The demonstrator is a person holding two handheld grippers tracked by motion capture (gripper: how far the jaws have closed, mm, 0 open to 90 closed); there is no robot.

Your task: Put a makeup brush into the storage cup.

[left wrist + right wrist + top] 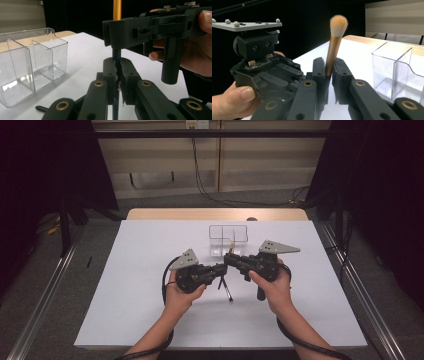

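Both tools (225, 264) clamp the upright makeup brush (333, 47) between them.

— Any lettering, label or number you can read here?
— None; nothing on the table or the gear carries legible writing.

The right claw (328, 72) grips an upright gold-handled makeup brush with a tan bristle head (334, 47), beside a clear plastic divided box (397, 72) on the white worktop (359, 53).
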